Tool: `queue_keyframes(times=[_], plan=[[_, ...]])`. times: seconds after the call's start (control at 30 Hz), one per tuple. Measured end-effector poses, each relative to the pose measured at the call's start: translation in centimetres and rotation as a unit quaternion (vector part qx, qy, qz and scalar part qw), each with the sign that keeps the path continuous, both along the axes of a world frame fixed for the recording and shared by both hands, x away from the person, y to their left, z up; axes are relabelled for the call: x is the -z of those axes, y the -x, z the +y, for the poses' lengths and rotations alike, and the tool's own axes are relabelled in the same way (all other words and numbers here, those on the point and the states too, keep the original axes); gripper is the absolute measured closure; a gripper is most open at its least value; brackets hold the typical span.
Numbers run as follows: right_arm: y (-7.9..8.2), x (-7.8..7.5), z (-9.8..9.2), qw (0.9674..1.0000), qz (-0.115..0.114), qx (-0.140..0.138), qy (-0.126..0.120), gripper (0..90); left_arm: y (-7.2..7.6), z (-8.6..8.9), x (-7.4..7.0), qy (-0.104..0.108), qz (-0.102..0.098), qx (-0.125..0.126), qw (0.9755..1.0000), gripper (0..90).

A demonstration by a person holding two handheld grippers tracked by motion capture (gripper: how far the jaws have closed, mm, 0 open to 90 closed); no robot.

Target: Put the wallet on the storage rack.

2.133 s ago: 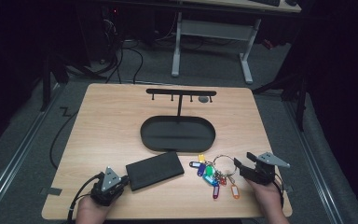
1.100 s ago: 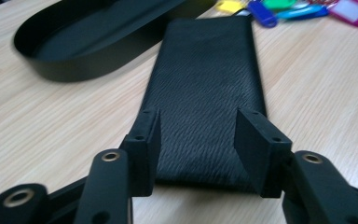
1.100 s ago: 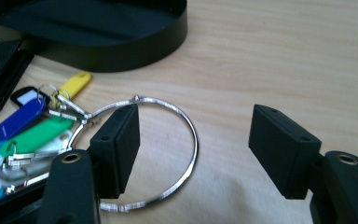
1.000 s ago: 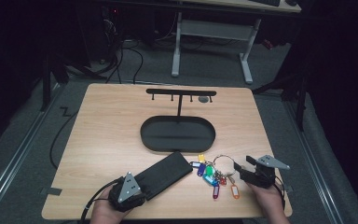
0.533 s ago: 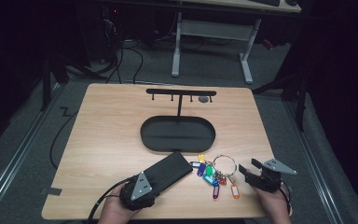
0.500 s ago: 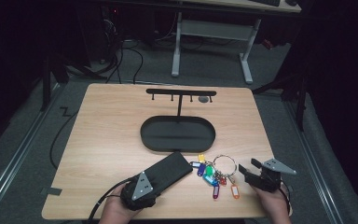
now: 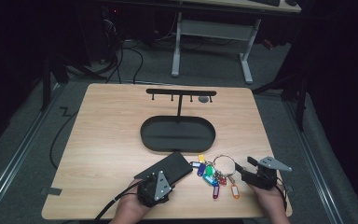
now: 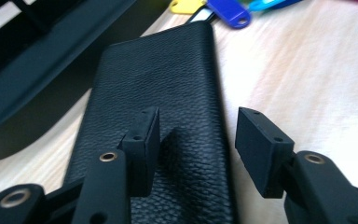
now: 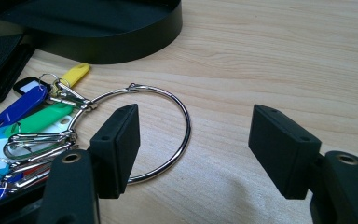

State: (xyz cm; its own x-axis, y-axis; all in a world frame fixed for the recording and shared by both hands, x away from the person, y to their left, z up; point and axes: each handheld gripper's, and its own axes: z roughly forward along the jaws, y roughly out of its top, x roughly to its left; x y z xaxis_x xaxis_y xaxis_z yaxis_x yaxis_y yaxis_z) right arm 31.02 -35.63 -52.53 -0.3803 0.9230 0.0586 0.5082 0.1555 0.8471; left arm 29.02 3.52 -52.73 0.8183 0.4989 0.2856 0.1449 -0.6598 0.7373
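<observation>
Left gripper over the wallet, right gripper at the key ring.

My left gripper [image 7: 164, 175] sits low over the near end of the black wallet [image 7: 164, 170], which lies flat on the desk [image 7: 107, 135] just before the oval tray [image 7: 177, 134]. Its jaws have just been closing a little but stand spread: one over the leather, the other past the wallet's edge, neither pressing, so I judge I am lining up to pinch that edge. Right of the wallet the tagged keys [image 7: 212, 175] fan out on their ring [image 9: 168, 135], flat on the wood. My right gripper [image 7: 243, 171] waits there, jaws spread, one tip over the ring's rim, nothing held.
</observation>
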Motion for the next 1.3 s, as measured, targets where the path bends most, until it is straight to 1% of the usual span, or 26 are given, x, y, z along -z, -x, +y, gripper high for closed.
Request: queue_keyframes(times=[0.07,0.1,0.13,0.17,0.27,0.33,0.43,0.57,0.7,0.8,1.03,1.1,1.3], plan=[[0.1,0.0,0.0,1.0,0.001,0.0,-0.003,33.9,0.2,-0.1,0.2,-0.014,-0.015,0.001,0.9998,50.0],[0.1,0.0,-0.1,1.0,0.001,0.001,-0.004,33.9,0.4,-0.2,0.3,-0.025,-0.027,0.001,0.9993,49.7],[0.1,0.0,-0.1,1.0,0.001,0.002,-0.005,33.9,0.6,-0.3,0.5,-0.039,-0.043,-0.001,0.9983,48.6],[0.2,0.0,-0.2,1.0,0.001,0.003,-0.005,33.8,0.8,-0.4,0.6,-0.041,-0.053,-0.001,0.9977,48.4],[0.2,0.0,-0.3,1.0,0.0,0.005,-0.005,33.8,0.8,-0.2,0.7,-0.037,-0.05,-0.005,0.9981,48.9],[0.3,-0.1,-0.4,1.0,-0.001,0.007,-0.007,33.8,0.8,-0.1,0.6,-0.038,-0.048,-0.006,0.9981,50.3],[0.3,-0.1,-0.4,1.0,-0.003,0.006,-0.007,33.8,0.8,-0.1,0.6,-0.044,-0.048,-0.001,0.9979,54.0],[0.2,0.0,-0.3,1.0,-0.001,0.002,-0.007,33.8,0.7,0.2,0.3,-0.038,-0.044,0.008,0.9982,62.3],[0.1,0.0,-0.2,1.0,0.003,0.0,-0.009,33.7,0.8,0.5,0.2,-0.038,-0.051,0.013,0.9979,68.5],[0.1,0.0,-0.2,1.0,0.002,-0.002,-0.009,33.7,1.0,0.7,0.2,-0.038,-0.064,0.017,0.9971,72.3],[0.2,-0.1,-0.2,0.9999,-0.001,-0.001,-0.014,33.5,1.2,1.7,-0.6,-0.01,-0.069,0.012,0.9975,77.7],[0.2,-0.1,-0.3,0.9999,-0.003,-0.002,-0.014,33.6,1.1,2.1,-0.9,0.0,-0.065,0.01,0.9978,78.4],[0.0,0.0,-0.2,0.9999,0.0,-0.002,-0.015,33.6,1.0,3.4,-1.7,0.026,-0.055,0.002,0.9981,79.9]])
